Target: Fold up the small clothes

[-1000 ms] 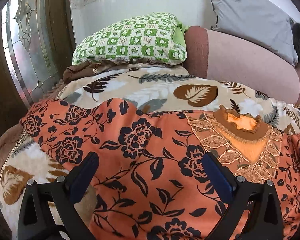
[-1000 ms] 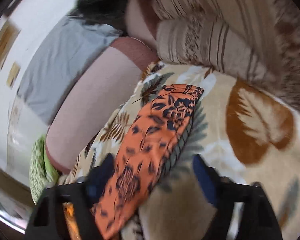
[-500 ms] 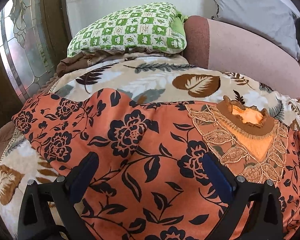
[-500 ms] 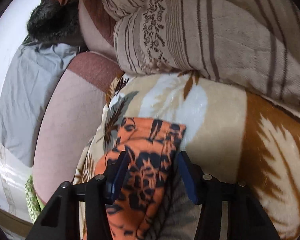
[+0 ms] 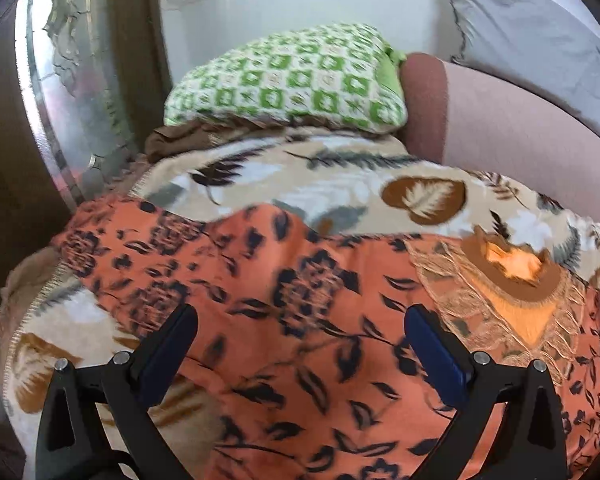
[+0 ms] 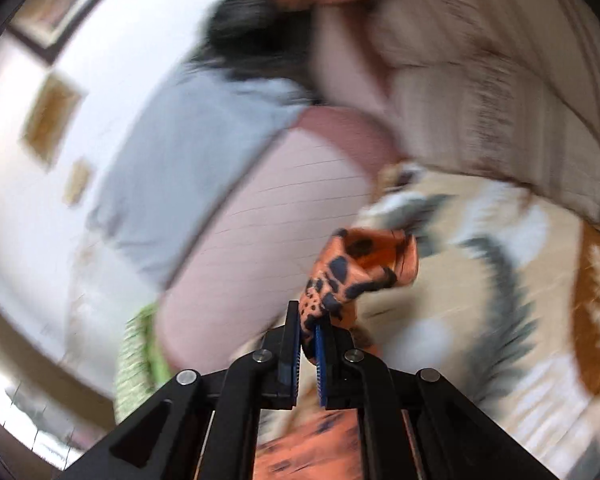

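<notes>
An orange top with a black flower print (image 5: 300, 320) lies spread on a leaf-patterned blanket (image 5: 340, 184). Its embroidered neckline (image 5: 512, 280) is at the right of the left wrist view. My left gripper (image 5: 300, 344) is open and hovers just above the fabric, holding nothing. My right gripper (image 6: 308, 332) is shut on a bunched sleeve end of the orange top (image 6: 356, 268) and holds it lifted above the blanket (image 6: 480, 300). The right wrist view is motion-blurred.
A green checked pillow (image 5: 292, 80) and a pink bolster (image 5: 500, 128) lie at the back, with a grey pillow (image 5: 532, 32) behind. A glass door panel (image 5: 72, 92) stands at the left. A striped beige quilt (image 6: 500, 80) is piled at the right.
My right gripper closed on the sleeve end and lifted it off the blanket. The left gripper stayed open, shifting only slightly over the top.
</notes>
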The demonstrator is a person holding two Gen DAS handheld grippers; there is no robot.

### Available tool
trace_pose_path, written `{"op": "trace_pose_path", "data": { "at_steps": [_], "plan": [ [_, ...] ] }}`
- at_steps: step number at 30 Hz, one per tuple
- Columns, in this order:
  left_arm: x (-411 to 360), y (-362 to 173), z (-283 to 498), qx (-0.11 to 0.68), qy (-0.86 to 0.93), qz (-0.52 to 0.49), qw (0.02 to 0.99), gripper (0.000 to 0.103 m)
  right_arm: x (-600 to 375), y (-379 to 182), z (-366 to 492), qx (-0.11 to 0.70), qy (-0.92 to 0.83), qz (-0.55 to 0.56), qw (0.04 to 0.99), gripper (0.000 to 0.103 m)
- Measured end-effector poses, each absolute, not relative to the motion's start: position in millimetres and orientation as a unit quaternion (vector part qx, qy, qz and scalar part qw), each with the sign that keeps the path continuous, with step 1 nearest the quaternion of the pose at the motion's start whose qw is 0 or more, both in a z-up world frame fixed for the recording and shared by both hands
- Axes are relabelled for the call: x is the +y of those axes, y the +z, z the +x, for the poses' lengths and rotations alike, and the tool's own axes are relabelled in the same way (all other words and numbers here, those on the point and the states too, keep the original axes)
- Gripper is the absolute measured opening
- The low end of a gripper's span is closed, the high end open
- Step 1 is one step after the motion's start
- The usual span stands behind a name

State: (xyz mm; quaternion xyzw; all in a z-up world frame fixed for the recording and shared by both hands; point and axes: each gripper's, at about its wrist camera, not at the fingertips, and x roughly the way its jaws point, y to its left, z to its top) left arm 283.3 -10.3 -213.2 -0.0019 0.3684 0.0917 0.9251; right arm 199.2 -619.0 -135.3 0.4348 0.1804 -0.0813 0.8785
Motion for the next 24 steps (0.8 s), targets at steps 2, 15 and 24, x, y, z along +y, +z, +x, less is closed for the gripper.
{"op": "trace_pose_path", "data": {
  "at_steps": [2,15,24],
  "plan": [
    [2,-208,283,0.359,0.118,0.011,0.926,0.103,-569,-108,204,0.185,-0.036,0.418,0.889,0.007],
    [118,-199,275,0.380,0.219,-0.033,0.898,0.103,-245,-166,266,0.314,0.148,0.389,0.853,0.007],
    [138,-204,283,0.391,0.222,-0.034,0.893,0.103,-119,-272,291,0.486,0.167,0.314,0.798,0.019]
  ]
}}
